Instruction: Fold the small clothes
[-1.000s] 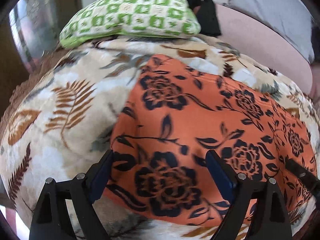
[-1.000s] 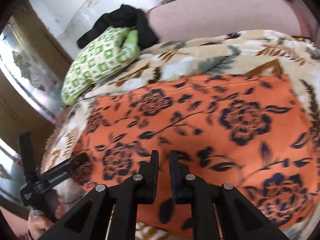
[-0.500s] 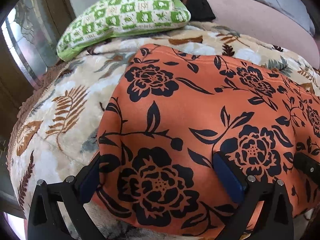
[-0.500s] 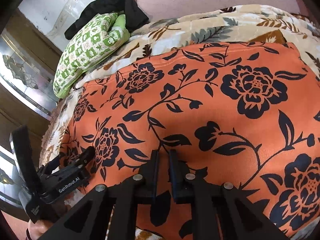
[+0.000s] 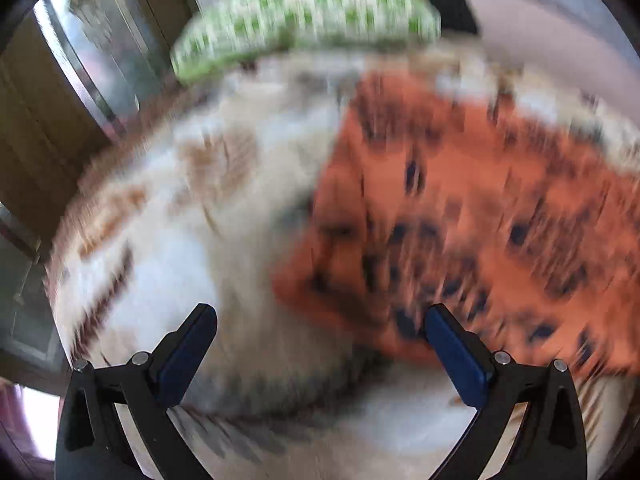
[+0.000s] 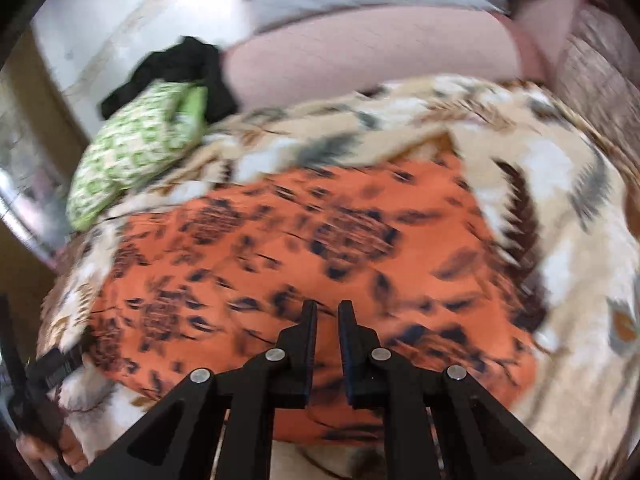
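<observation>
Both my claws have swung back off the cloth (image 6: pixel 304 264), which lies flat on the blanket (image 6: pixel 560 208) just below the pillow (image 6: pixel 136 152). Left claw (image 5: pixel 320 326) gapes wide and empty; right claw (image 6: pixel 327 314) is nearly closed, holding nothing. Grabbing blanket along with the cloth's near edge could bunch the fold.

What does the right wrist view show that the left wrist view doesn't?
Only the right wrist view: the shut right gripper, the hand carrying the left gripper, and the orange floral garment's whole spread. Only the left wrist view: the left gripper's wide-open jaws, nothing between them but blanket and the garment's near corner. Both share: the garment, the leaf-print blanket, the green checked pillow and the black clothing behind it.
</observation>
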